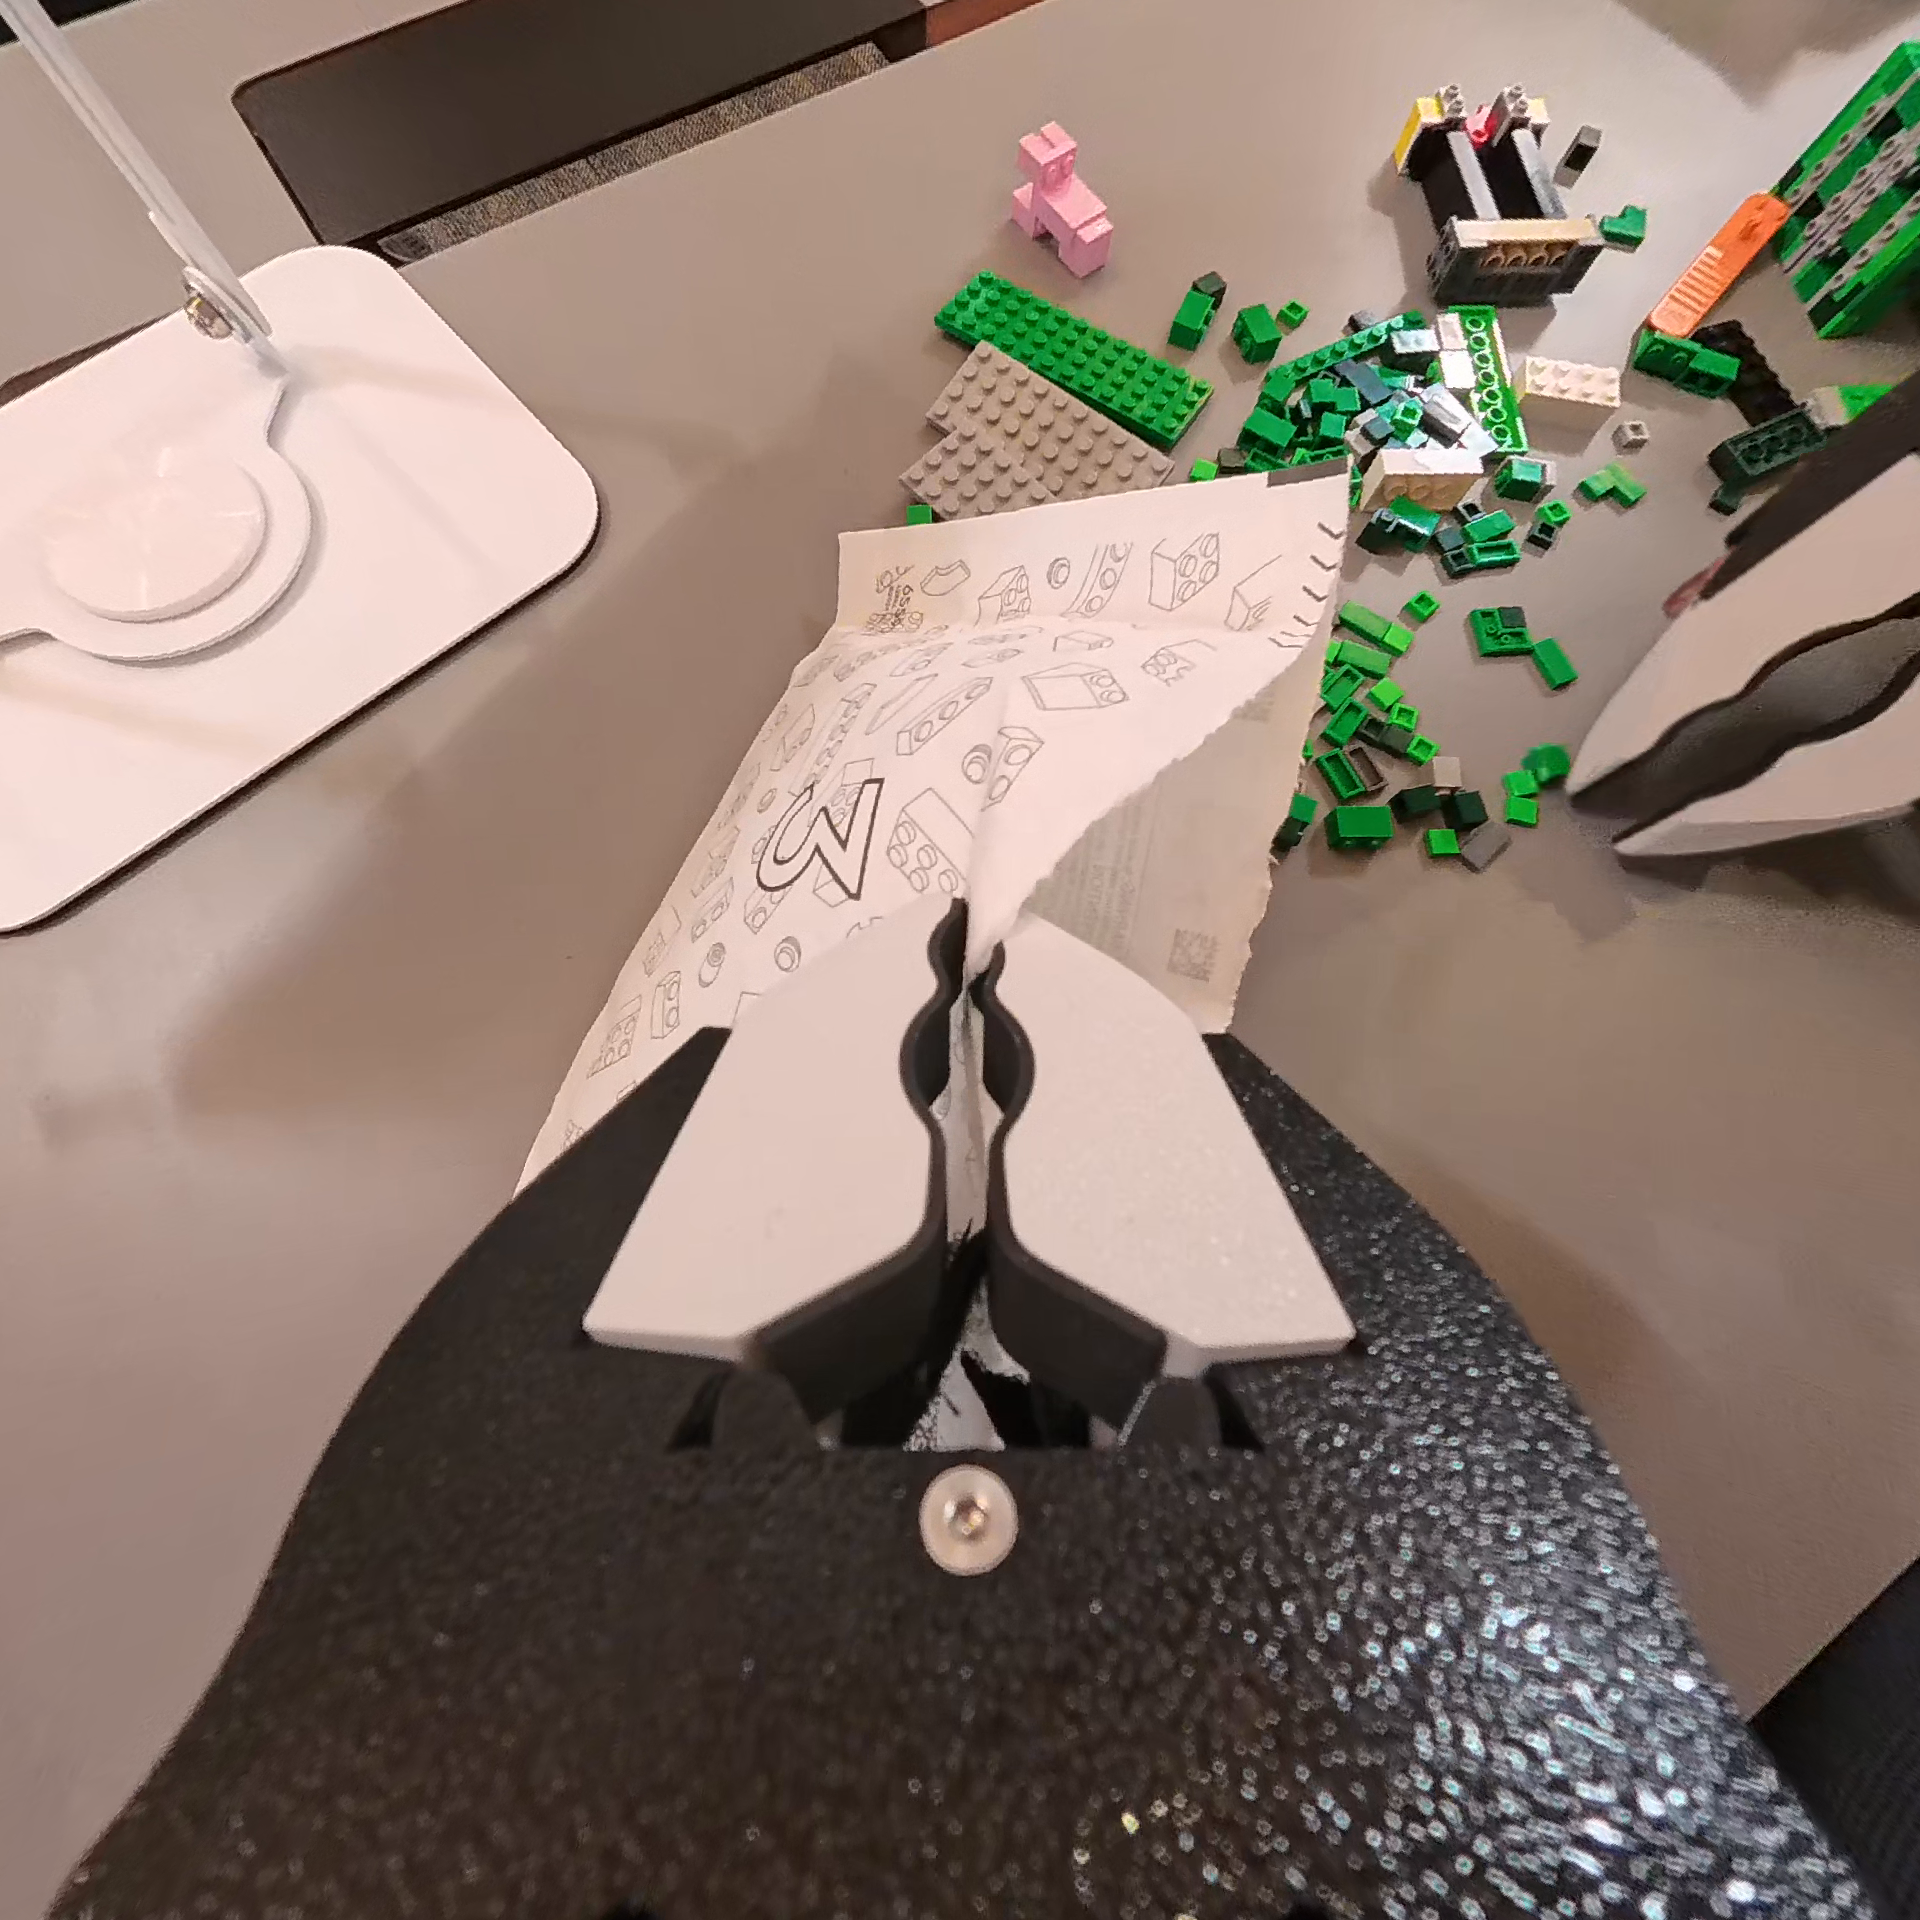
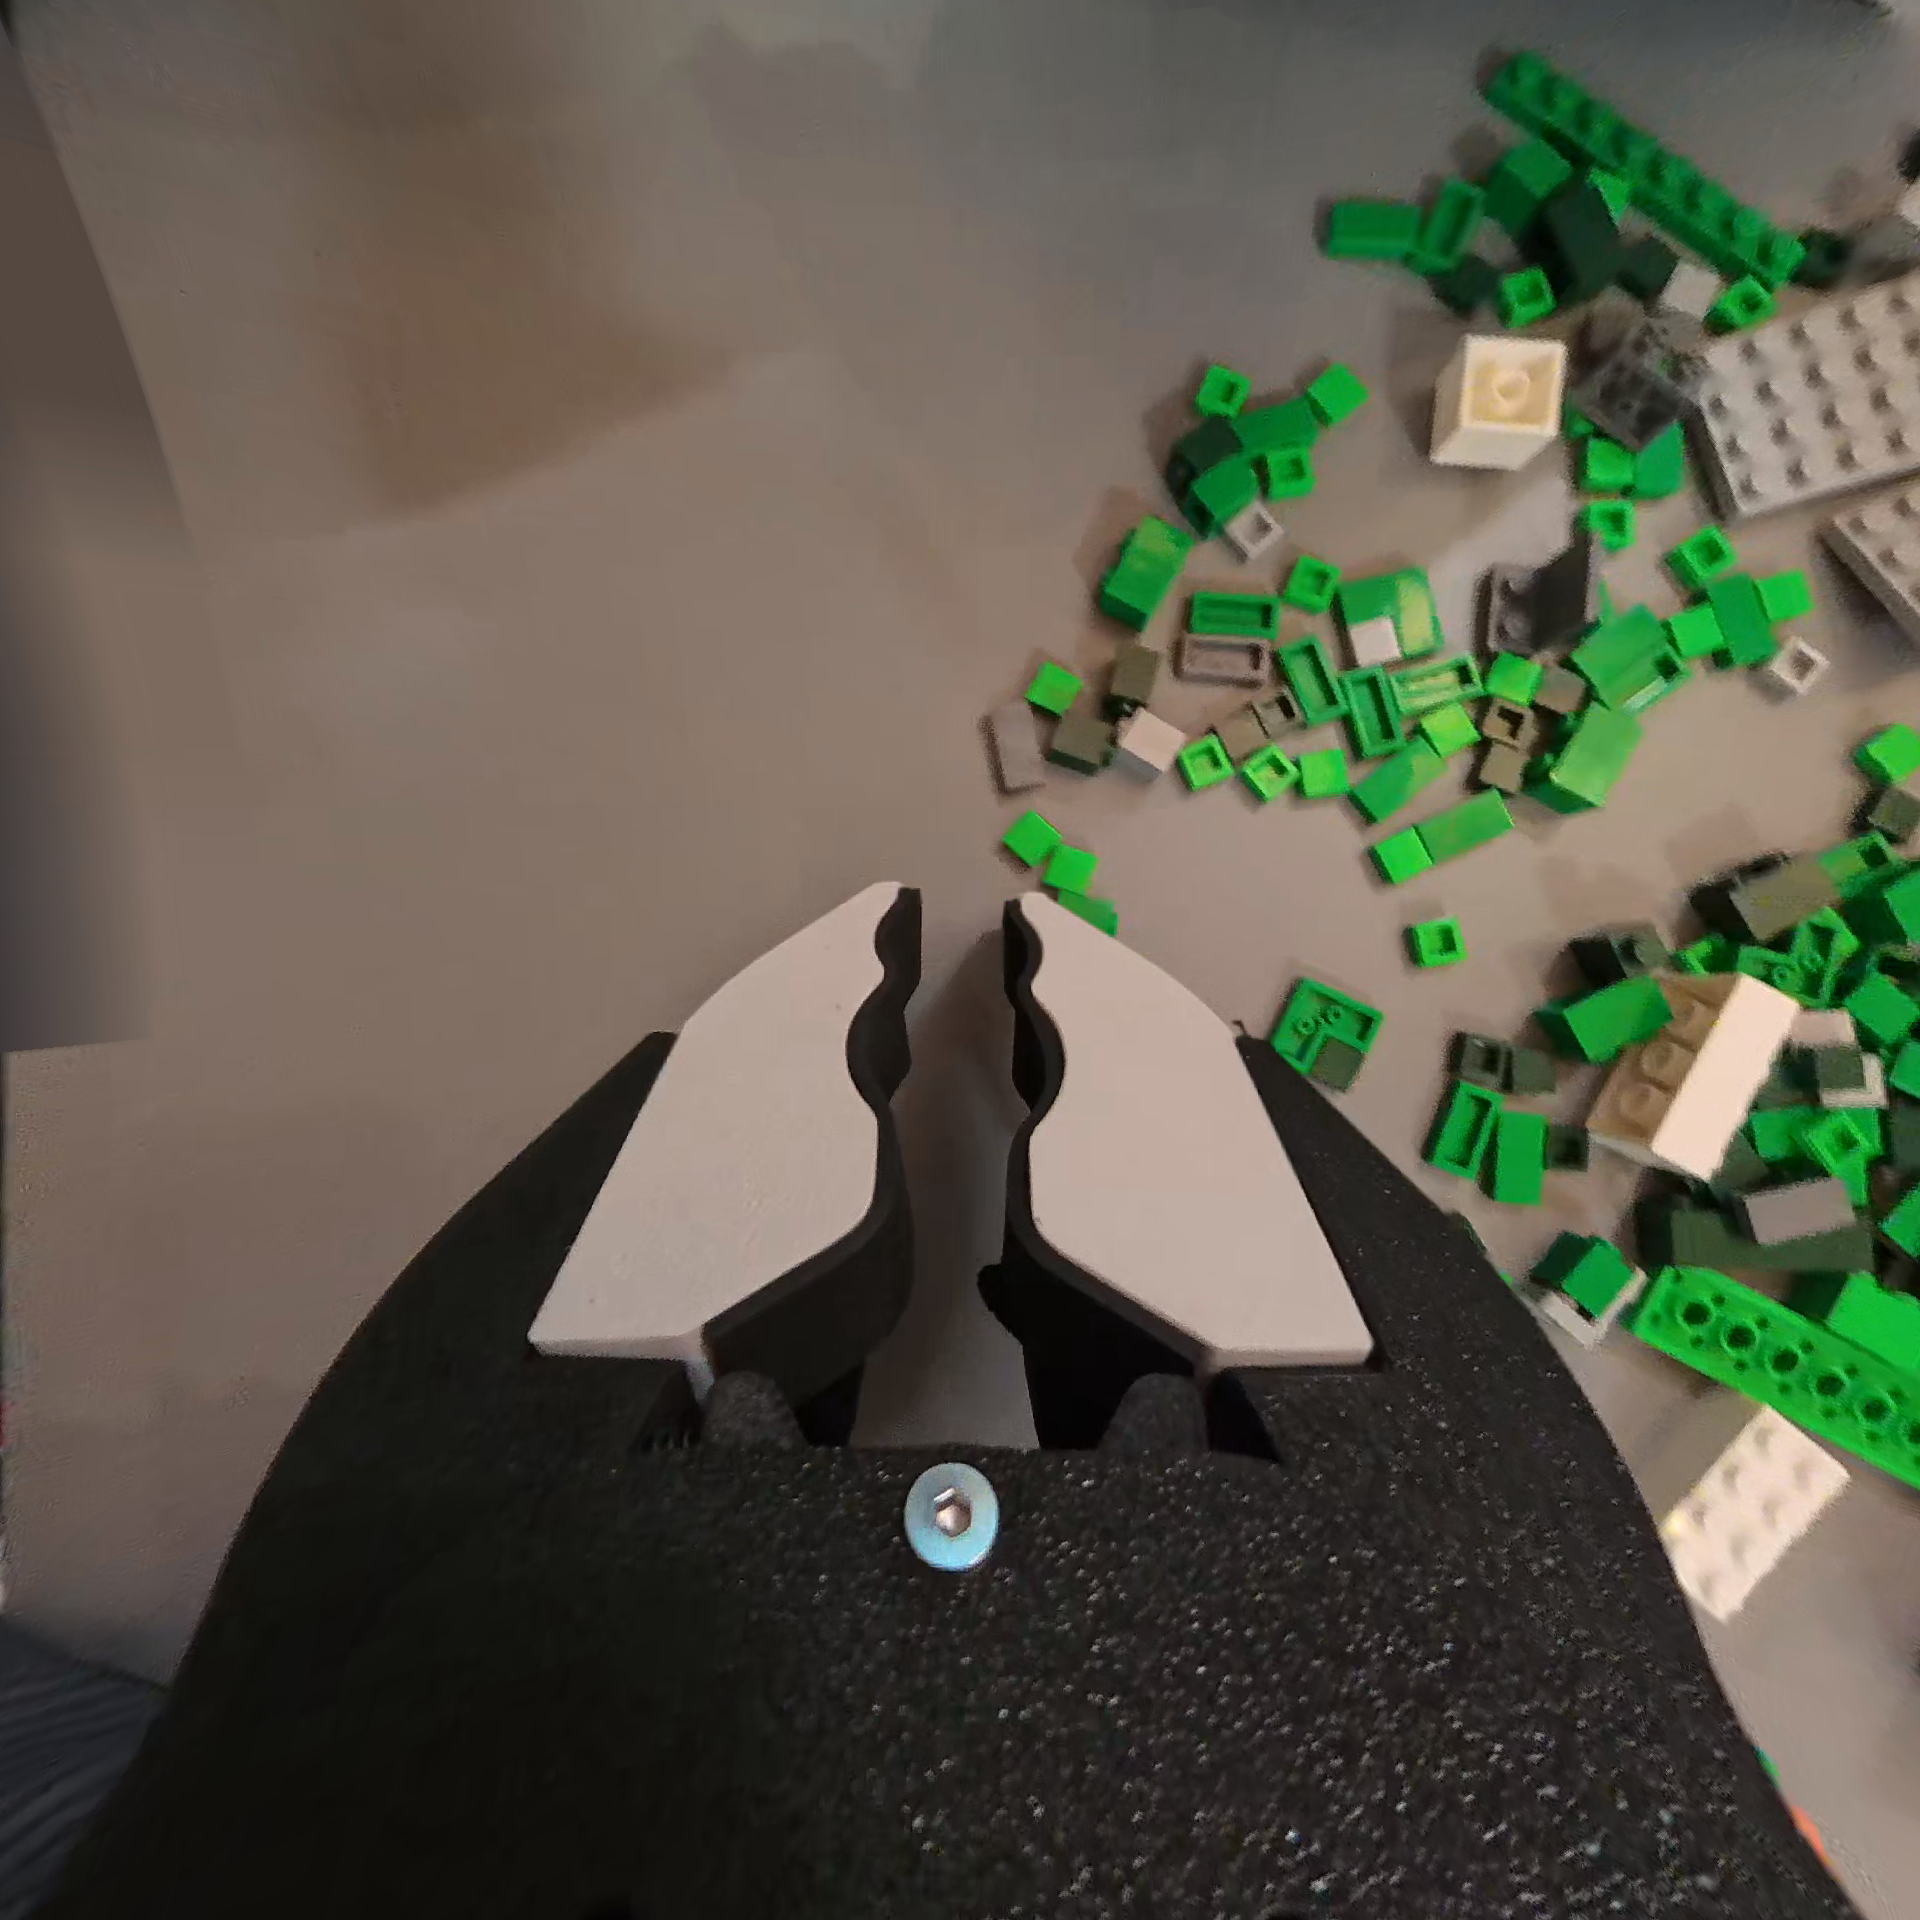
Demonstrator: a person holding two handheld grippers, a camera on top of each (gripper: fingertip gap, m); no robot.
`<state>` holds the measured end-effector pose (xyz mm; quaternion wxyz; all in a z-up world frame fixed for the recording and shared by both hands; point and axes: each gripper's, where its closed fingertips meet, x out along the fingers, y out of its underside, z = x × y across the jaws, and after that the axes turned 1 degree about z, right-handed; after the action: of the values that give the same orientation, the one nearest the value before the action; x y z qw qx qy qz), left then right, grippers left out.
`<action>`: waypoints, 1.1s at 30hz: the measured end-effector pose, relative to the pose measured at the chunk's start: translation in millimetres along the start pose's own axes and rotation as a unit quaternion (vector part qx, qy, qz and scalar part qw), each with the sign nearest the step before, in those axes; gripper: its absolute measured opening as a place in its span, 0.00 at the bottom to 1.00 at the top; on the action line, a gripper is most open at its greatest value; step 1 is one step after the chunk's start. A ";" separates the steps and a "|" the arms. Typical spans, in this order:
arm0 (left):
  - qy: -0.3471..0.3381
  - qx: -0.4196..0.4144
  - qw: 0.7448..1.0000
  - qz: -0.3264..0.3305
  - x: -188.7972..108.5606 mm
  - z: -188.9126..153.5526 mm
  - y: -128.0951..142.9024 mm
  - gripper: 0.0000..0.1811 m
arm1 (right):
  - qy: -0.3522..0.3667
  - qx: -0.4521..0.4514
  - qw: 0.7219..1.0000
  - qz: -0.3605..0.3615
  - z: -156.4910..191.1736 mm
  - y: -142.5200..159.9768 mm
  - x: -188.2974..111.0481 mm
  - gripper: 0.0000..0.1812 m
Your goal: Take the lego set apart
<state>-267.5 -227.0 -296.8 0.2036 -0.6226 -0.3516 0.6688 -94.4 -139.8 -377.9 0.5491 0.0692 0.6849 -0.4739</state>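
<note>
My left gripper point(image 1: 971, 935) is shut on the torn edge of a white paper bag point(image 1: 914, 748) printed with brick outlines, which lies on the grey table. Behind the bag lie a green plate point(image 1: 1070, 353) and a grey plate point(image 1: 1029, 436). A heap of loose green, grey and white bricks point(image 1: 1392, 416) spreads to the right. My right gripper point(image 2: 961, 920) is open and empty, just above the table left of the scattered small green tiles point(image 2: 1351, 707); it also shows in the left wrist view point(image 1: 1600, 810).
A pink brick animal point(image 1: 1060, 203) stands at the back. A black-and-white partial build point(image 1: 1496, 197), an orange brick separator point(image 1: 1714, 265) and a green built block point(image 1: 1860, 197) sit at the far right. A white lamp base point(image 1: 208, 540) lies at left.
</note>
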 end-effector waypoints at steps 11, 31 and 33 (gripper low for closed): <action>0.002 0.003 1.000 0.004 1.1 -1.9 0.6 0.00 | 0.047 0.026 0.998 0.012 -14.5 -3.1 7.5 0.14; 0.018 -0.003 1.000 0.001 3.4 -3.3 0.6 0.00 | 0.203 0.180 0.961 -0.060 -20.3 -5.5 8.0 0.13; 0.017 -0.002 1.000 0.001 3.4 -3.4 0.5 0.00 | 0.206 0.181 0.960 -0.060 -21.4 -5.8 8.1 0.13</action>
<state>-264.6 -224.2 -299.4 0.2075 -0.6349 -0.3489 0.6573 -115.8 -130.8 -382.3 0.3449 0.2227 0.6887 -0.5977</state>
